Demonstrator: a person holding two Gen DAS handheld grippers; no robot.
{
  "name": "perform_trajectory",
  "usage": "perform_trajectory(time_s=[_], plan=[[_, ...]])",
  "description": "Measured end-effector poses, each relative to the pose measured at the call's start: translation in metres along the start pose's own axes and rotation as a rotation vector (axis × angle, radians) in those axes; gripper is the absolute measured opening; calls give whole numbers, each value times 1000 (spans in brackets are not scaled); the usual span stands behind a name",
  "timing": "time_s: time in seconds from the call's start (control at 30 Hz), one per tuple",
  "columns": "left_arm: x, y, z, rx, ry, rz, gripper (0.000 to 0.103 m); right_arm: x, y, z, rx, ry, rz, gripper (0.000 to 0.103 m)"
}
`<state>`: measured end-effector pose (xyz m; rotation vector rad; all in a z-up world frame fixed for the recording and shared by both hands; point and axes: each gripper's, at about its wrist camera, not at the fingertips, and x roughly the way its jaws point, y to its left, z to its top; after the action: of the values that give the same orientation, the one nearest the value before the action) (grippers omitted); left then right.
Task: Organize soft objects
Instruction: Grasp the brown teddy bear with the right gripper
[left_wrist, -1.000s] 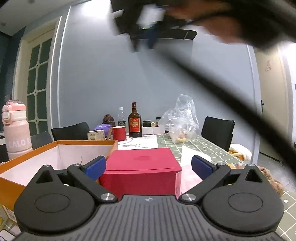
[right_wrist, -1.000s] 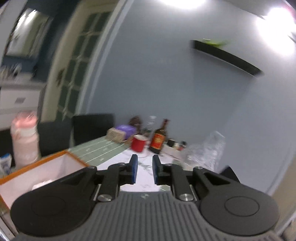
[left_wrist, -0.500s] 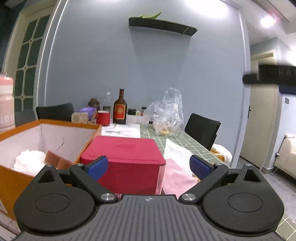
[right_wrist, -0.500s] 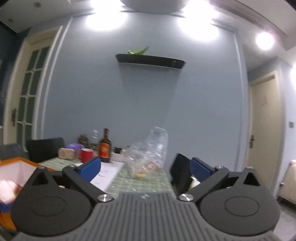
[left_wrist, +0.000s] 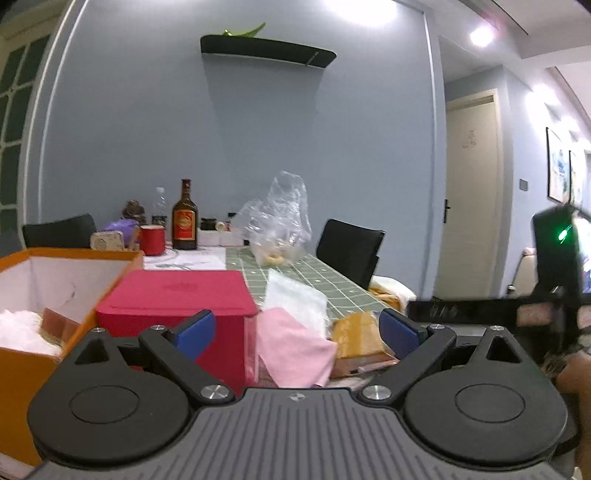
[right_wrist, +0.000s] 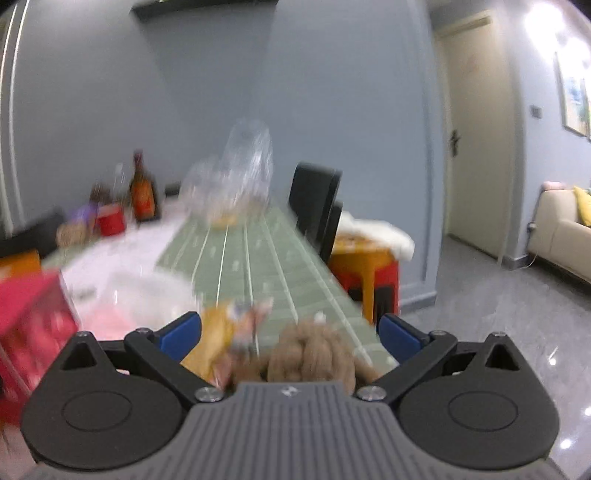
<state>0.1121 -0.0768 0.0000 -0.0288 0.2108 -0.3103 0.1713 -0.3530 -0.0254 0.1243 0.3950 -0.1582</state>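
Right now my right gripper (right_wrist: 290, 332) stands wide and empty; its jaws have just been opening, and nothing is pressed between them. Low between them, at about 6 o'clock in its blurred view, sits a brown woolly toy (right_wrist: 314, 354) on the near edge of the green table (right_wrist: 258, 258), with a yellow soft thing (right_wrist: 218, 332) touching it at 9 o'clock. I judge the toy light and squashy, so it should give under the pads without slipping; I would pinch it across its fat middle rather than by a loose tuft.

My left gripper (left_wrist: 297, 330) is wide too and holds nothing. Beyond it at 12 o'clock lies a pink cloth (left_wrist: 291, 350), limp, best taken at a bunched fold. A red box (left_wrist: 181, 295) is at 10 o'clock, and an orange box (left_wrist: 22, 369) with white stuffing (left_wrist: 18, 332) inside at 9 o'clock.
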Motion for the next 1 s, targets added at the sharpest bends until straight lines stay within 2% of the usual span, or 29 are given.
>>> perform_trajectory(time_s=[0.07, 0.17, 0.37, 0.47, 0.53, 0.6, 0.8, 0.93, 1.0], plan=[[1, 0, -3, -13, 11, -12, 103, 2, -3, -5, -5, -11, -42, 101], [4, 0, -7, -32, 42, -29, 103, 9, -9, -8, 8, 2, -49, 101], [8, -8, -12, 14, 65, -12, 103, 42, -15, -9, 61, 166, -25, 101], [9, -9, -14, 20, 72, -15, 103, 49, -11, -12, 42, 180, -39, 100], [11, -8, -14, 17, 92, -21, 103, 52, -7, -14, 18, 185, -30, 93], [13, -8, -15, 14, 102, -11, 103, 53, -3, -16, 4, 180, -6, 66], [12, -13, -17, 44, 84, 16, 103, 49, 8, -20, -79, 160, -14, 55], [4, -26, -16, 74, 28, -9, 103, 49, -3, -17, -14, 164, 6, 54], [1, -33, -13, 59, 6, -53, 103, 48, -10, -16, 27, 163, 9, 53]])
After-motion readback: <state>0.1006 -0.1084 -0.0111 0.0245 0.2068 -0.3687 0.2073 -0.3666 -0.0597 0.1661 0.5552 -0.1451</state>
